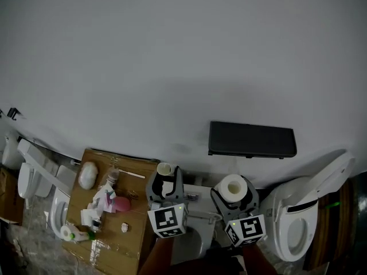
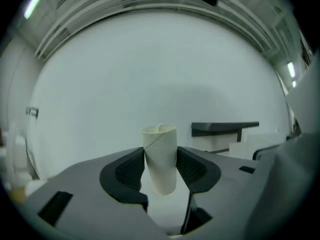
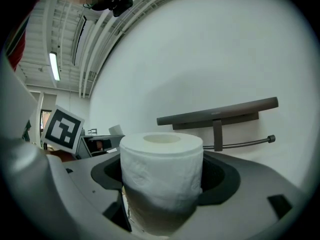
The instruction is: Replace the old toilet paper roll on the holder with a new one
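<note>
My left gripper (image 1: 164, 183) is shut on an empty cardboard tube (image 2: 160, 156), which stands upright between the pads; the tube (image 1: 164, 169) shows from above in the head view. My right gripper (image 1: 234, 196) is shut on a full white toilet paper roll (image 3: 161, 171), also upright, and the roll (image 1: 233, 188) shows in the head view too. On the white wall ahead hangs the dark holder shelf (image 1: 252, 139), and its bare wire arm (image 3: 245, 144) sticks out to the right under the shelf (image 3: 220, 113). Both grippers hover below the holder, apart from it.
A white toilet (image 1: 301, 216) with raised lid stands at right, and more toilets (image 1: 28, 179) at left. A cardboard box (image 1: 135, 171) at lower left carries crumpled paper, a pink object (image 1: 121, 204) and a small roll (image 1: 67, 232). A white cistern top (image 1: 198, 202) lies below the grippers.
</note>
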{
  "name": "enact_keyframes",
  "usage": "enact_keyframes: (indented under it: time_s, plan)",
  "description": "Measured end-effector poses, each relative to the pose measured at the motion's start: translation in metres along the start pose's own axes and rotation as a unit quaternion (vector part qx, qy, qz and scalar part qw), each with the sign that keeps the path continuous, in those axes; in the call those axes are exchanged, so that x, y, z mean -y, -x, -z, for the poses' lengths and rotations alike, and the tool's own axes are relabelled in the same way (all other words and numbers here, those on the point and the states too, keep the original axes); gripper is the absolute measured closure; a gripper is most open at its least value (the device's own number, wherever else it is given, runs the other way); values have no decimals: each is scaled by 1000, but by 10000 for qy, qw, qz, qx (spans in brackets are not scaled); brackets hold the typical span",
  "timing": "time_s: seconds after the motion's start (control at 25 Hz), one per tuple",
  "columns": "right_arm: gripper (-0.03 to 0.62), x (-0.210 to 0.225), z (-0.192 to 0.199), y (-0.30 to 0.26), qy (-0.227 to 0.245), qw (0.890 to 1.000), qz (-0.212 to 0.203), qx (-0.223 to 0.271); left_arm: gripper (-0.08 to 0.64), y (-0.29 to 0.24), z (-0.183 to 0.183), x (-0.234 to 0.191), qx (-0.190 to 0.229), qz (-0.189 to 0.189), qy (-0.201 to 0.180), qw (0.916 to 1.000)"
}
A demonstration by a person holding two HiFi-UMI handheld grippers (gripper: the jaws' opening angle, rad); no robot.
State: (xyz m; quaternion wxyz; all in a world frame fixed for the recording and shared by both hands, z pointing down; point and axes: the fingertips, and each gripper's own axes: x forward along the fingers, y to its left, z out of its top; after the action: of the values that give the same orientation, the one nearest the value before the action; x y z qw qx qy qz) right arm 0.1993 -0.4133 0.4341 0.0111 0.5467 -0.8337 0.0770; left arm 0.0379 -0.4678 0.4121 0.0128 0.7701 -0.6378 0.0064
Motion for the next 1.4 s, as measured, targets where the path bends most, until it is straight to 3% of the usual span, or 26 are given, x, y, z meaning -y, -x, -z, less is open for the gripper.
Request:
enact_keyframes:
  time_s: [0.08,0.16,0.36,0.52,0.64,0.92,1.04,1.16,1.4]
  plan:
    - [186,-8,0,-3,-47,10000,-67,-13,344,8,-2,1,-16,-89,-785,9969]
    - [186,-15,2,-6,-111,9999,-117,-33,344,13,-2,0,-50,-112,-1063,9943]
    - [186,-29,9,-18,-348,9989,-316,-84,344,21,0,-8,-65,-167,-1044,9944]
    - [186,-33,20,-33,-1071,9930,-471,-147,344,29,4,-16,-147,-235,-982,9948]
    - [186,-34,22,-49,-1739,9827,-604,-177,344,33,3,-19,-161,-283,-972,9947]
    - [186,-28,41,-92,-3554,9326,-593,-190,344,41,-6,-29,-106,-426,-984,9942]
    - [186,-24,41,-111,-4007,9143,-596,-31,344,44,-14,-31,10,-462,-934,9946]
    - [186,-22,30,-126,-4199,9052,-624,219,344,46,-19,-31,87,-485,-832,9953]
    - [186,-5,21,-142,-5171,8526,-427,616,344,48,-11,-31,-30,-509,-834,9952]
